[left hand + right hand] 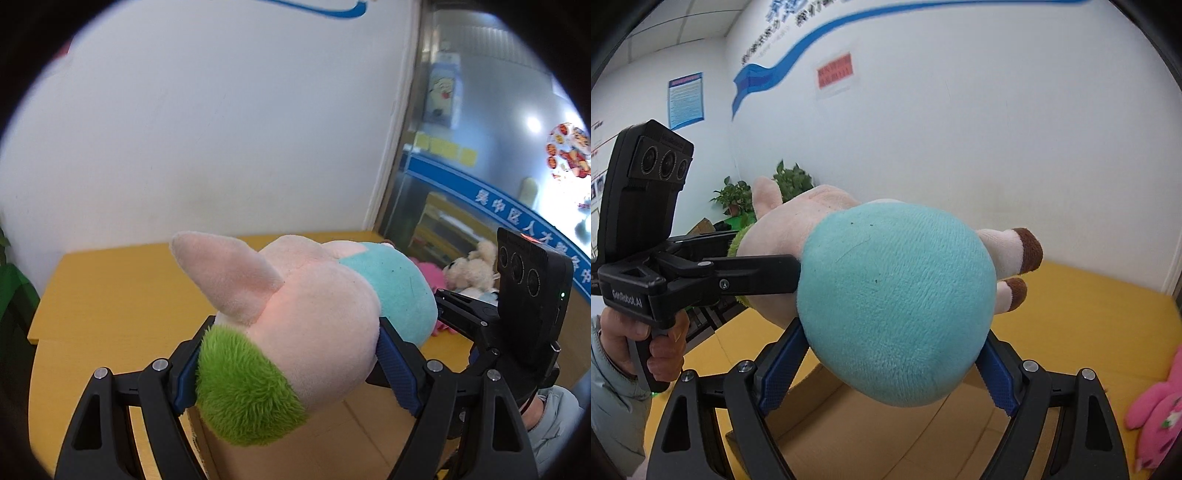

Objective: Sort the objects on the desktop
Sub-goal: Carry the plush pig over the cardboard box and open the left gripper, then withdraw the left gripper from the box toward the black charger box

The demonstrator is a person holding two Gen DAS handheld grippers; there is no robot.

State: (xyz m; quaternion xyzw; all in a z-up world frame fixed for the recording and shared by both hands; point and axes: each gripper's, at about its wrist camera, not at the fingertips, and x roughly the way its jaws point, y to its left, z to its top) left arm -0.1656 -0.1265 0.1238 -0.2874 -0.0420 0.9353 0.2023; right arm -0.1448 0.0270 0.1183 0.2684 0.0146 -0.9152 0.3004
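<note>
Behind plush pig [314,317], left gripper [291,362] tips, box hidden.

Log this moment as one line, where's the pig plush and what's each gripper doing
pig plush airborne over cardboard box | left gripper clamps head | right gripper clamps teal body

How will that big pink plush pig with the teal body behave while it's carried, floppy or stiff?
The pink plush pig with the teal body probably squashes: the right gripper pads dent it. Likely light, since it stays level between that and the left gripper. Its brown-tipped legs may flop.
</note>
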